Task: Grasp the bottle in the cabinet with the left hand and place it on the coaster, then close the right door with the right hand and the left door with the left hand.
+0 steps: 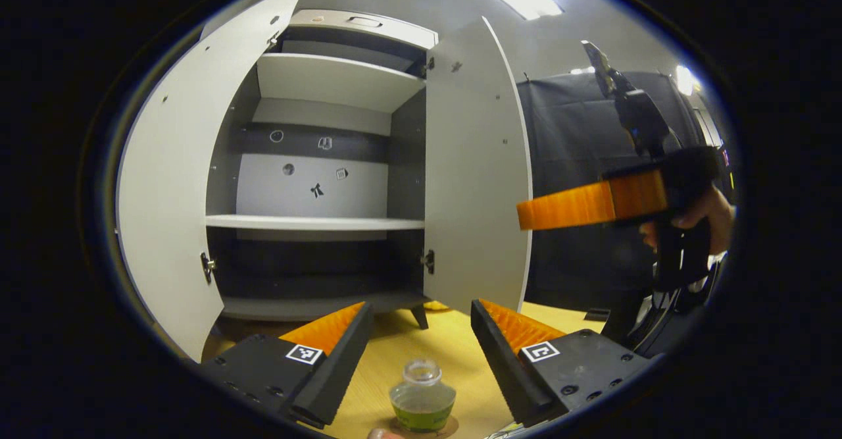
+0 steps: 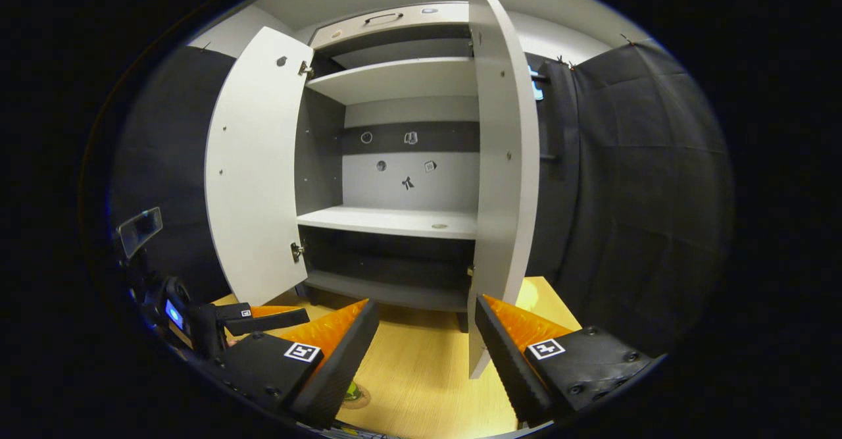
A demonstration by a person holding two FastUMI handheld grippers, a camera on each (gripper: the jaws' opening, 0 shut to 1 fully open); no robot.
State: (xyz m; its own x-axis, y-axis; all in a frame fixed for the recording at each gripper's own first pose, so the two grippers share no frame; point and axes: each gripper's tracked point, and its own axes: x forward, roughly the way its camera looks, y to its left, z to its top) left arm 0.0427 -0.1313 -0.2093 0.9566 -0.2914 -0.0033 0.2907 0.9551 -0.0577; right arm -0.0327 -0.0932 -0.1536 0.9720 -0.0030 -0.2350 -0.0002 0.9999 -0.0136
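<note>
My left tongs (image 1: 421,334) hang spread and empty above the bottle (image 1: 421,399), which I judge already set on the coaster (image 1: 450,430) on the surface (image 1: 408,353). Right tongs (image 2: 424,340) are spread too. Both doors, right door (image 1: 473,182) and left door (image 1: 171,189), are open, not yet closed.
</note>
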